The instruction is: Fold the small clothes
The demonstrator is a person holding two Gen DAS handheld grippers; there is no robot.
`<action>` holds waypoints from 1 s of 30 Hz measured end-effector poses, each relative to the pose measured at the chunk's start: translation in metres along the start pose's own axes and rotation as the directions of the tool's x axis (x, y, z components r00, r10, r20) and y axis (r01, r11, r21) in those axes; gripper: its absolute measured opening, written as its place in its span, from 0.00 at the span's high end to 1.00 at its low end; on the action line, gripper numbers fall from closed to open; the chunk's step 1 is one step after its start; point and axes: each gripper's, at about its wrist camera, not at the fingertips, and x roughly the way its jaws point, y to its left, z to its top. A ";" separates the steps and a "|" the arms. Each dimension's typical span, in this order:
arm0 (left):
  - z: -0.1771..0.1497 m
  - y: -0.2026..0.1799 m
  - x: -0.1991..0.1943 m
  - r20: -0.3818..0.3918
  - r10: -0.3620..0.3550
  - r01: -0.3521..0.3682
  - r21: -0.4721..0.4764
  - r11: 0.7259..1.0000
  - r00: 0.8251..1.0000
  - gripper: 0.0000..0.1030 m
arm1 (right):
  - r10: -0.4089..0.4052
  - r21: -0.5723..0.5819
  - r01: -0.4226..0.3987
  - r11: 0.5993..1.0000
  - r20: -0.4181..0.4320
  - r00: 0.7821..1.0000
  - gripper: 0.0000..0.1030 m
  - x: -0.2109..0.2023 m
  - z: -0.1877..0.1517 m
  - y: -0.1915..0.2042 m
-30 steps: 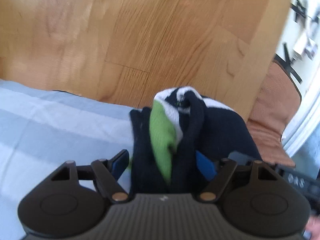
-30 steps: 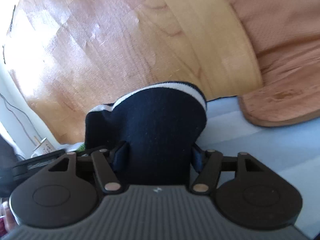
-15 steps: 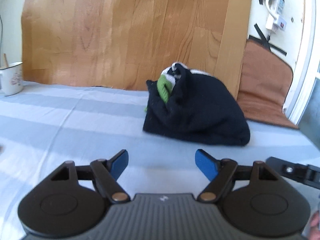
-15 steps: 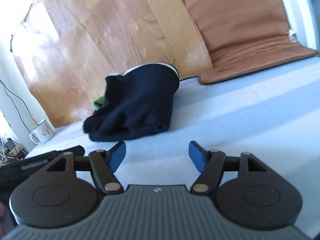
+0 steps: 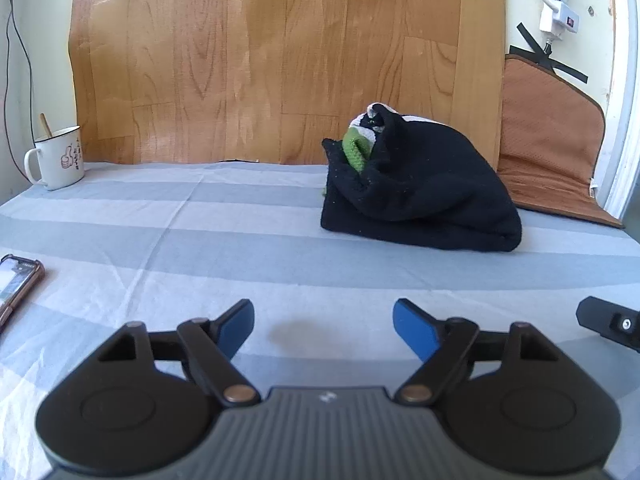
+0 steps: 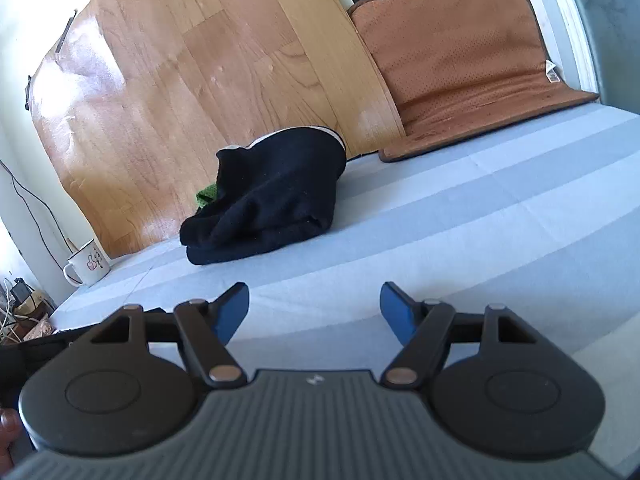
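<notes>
A small dark navy garment [image 5: 420, 188] with white trim and a green patch lies folded in a bundle on the blue striped sheet [image 5: 200, 232], near the wooden board at the back. It also shows in the right wrist view [image 6: 272, 200]. My left gripper [image 5: 324, 324] is open and empty, well in front of the bundle. My right gripper [image 6: 314, 312] is open and empty, also well short of it.
A white enamel mug [image 5: 56, 158] stands at the back left; it shows in the right wrist view [image 6: 86, 268] too. A phone [image 5: 16, 280] lies at the left edge. A brown mat [image 6: 460, 80] leans against the wall at the right.
Both grippers have let go of the garment and pulled back from it. The bundle now rests on the sheet by itself.
</notes>
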 end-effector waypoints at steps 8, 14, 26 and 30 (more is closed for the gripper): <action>-0.001 -0.010 -0.001 0.011 0.033 -0.034 0.056 0.998 0.999 0.11 | 0.035 0.007 -0.035 0.999 -0.015 0.999 0.24 0.001 -0.001 -0.002; 0.000 -0.011 0.000 0.015 0.045 -0.046 0.068 0.997 0.999 0.05 | 0.043 0.018 -0.043 0.999 -0.018 0.999 0.23 0.000 -0.001 -0.003; -0.005 -0.014 -0.007 0.075 0.045 -0.052 0.087 0.995 0.996 0.00 | 0.045 0.041 -0.045 0.998 0.001 0.999 0.22 -0.005 -0.001 -0.007; -0.006 -0.013 -0.010 0.090 0.027 -0.035 0.085 0.996 0.996 0.00 | 0.045 0.042 -0.045 0.998 0.002 0.999 0.22 -0.005 0.000 -0.007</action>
